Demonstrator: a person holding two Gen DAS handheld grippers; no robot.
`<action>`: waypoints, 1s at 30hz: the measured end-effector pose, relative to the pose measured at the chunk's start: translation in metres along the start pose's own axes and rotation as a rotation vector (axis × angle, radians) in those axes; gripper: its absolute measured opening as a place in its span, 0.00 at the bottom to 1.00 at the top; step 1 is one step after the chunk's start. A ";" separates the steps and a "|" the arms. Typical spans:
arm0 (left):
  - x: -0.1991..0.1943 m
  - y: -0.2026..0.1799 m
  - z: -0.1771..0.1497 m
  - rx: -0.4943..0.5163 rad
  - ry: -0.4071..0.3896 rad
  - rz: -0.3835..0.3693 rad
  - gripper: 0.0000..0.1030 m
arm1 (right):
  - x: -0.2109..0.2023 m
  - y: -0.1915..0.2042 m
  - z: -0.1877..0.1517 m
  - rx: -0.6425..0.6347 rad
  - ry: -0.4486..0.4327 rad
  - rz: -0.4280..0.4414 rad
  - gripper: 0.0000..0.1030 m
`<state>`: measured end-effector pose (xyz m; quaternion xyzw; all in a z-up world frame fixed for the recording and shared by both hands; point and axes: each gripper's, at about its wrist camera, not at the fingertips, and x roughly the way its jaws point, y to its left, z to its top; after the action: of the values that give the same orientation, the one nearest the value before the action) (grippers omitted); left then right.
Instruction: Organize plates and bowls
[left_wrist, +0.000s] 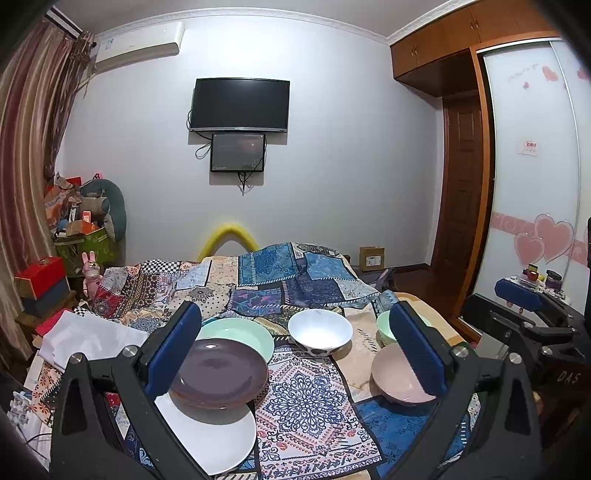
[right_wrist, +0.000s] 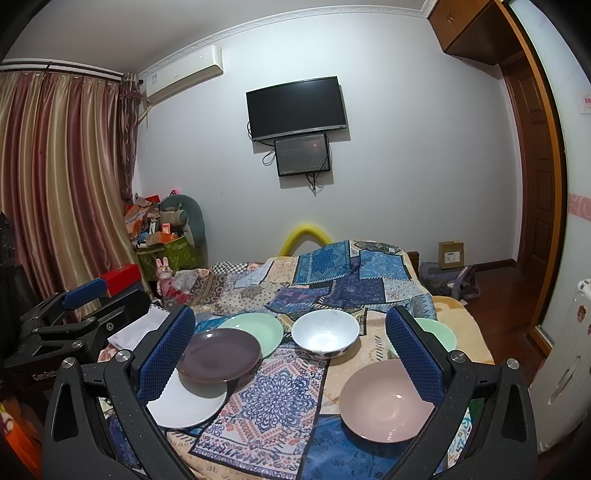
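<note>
On the patchwork-covered bed, a dark purple plate (left_wrist: 218, 373) (right_wrist: 218, 354) overlaps a white plate (left_wrist: 218, 435) (right_wrist: 188, 402) and a mint green plate (left_wrist: 240, 334) (right_wrist: 255, 328). A white bowl (left_wrist: 320, 331) (right_wrist: 325, 332) stands in the middle. A pink bowl (left_wrist: 397, 376) (right_wrist: 384, 400) and a mint bowl (left_wrist: 383, 328) (right_wrist: 439, 334) are at the right. My left gripper (left_wrist: 299, 354) is open and empty above the bed. My right gripper (right_wrist: 295, 362) is open and empty too. Each gripper's body shows in the other's view.
The bed's patchwork cloth (left_wrist: 306, 406) lies under the dishes. White folded fabric (left_wrist: 92, 339) is at the left. A cluttered corner with boxes (right_wrist: 166, 236) and a curtain (right_wrist: 62, 184) are at the left; a wardrobe (left_wrist: 532, 184) and door at the right.
</note>
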<state>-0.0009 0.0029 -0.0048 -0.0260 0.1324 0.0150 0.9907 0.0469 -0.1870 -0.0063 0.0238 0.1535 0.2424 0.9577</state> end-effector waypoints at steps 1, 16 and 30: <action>-0.001 0.000 0.000 -0.002 0.000 -0.001 1.00 | 0.000 0.000 0.000 0.000 0.000 -0.001 1.00; -0.001 0.002 0.002 -0.002 0.006 -0.008 1.00 | -0.004 -0.001 0.004 0.001 -0.004 -0.001 1.00; 0.000 0.003 0.000 -0.009 0.016 -0.019 1.00 | -0.003 -0.001 0.002 -0.001 -0.002 -0.001 1.00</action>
<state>-0.0010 0.0059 -0.0054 -0.0316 0.1401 0.0061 0.9896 0.0453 -0.1894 -0.0034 0.0233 0.1526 0.2419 0.9579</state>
